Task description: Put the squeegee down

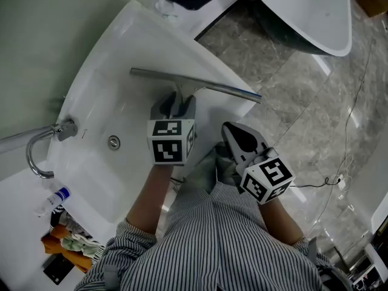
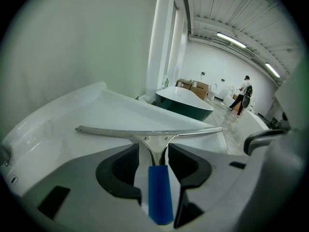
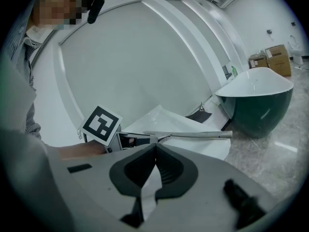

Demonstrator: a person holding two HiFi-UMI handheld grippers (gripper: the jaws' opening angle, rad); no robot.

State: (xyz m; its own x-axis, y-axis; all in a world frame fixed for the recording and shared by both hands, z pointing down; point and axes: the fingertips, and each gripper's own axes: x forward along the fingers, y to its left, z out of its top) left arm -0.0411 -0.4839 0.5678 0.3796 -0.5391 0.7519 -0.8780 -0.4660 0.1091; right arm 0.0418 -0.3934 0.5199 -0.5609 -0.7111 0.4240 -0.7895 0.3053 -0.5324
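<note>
The squeegee (image 1: 194, 83) has a long metal blade bar and a blue handle (image 2: 160, 192). Its blade stretches across the near right part of the white sink (image 1: 103, 96). My left gripper (image 1: 174, 105) is just behind the blade, jaws open, with the handle lying between the pads and a gap showing on either side (image 2: 153, 151). My right gripper (image 1: 233, 132) hangs to the right of the sink over the floor, shut and with nothing in it (image 3: 155, 148). In the right gripper view the squeegee (image 3: 193, 135) and the left gripper's marker cube (image 3: 100, 124) show ahead.
A chrome faucet (image 1: 39, 147) and drain (image 1: 113, 142) sit at the sink's left. A small bottle (image 1: 53, 200) and cloths (image 1: 70, 242) lie on the counter. A dark bathtub (image 1: 303, 11) stands on the marble floor, with a cable (image 1: 324, 180) at right. A person (image 2: 244, 93) walks far off.
</note>
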